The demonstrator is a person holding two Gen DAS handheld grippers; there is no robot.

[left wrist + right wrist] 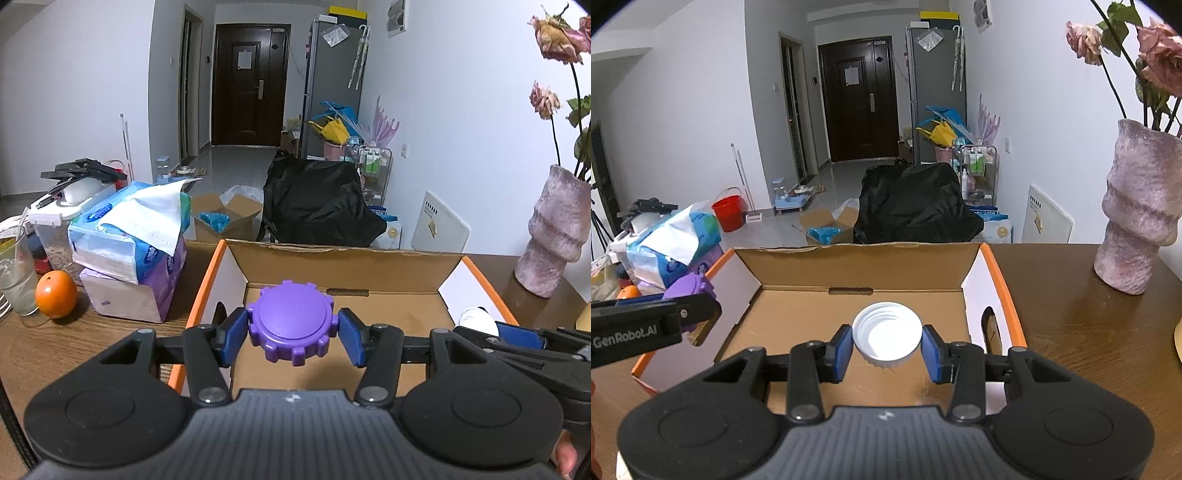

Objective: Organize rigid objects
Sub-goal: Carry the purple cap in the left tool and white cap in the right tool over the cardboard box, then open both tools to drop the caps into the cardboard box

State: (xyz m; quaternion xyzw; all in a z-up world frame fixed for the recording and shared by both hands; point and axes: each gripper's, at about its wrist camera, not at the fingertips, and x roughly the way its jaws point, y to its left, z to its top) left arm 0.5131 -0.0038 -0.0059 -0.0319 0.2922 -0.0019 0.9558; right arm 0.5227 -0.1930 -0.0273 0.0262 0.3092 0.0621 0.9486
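The left gripper is clamped on a purple cap, notched like a gear and smooth on top, its blue pads pressed to either side. The cap is held above the open cardboard box. In the right wrist view, the right gripper is closed on a white cap, turned open side up so that the inner thread rings are seen; it too is held over the brown box floor. Both tools are tilted downward. Of the person, only a fingertip is seen at the frame's lower edge. The box has orange-edged white flaps and rests on a dark wooden table, near a ribbed pink vase.
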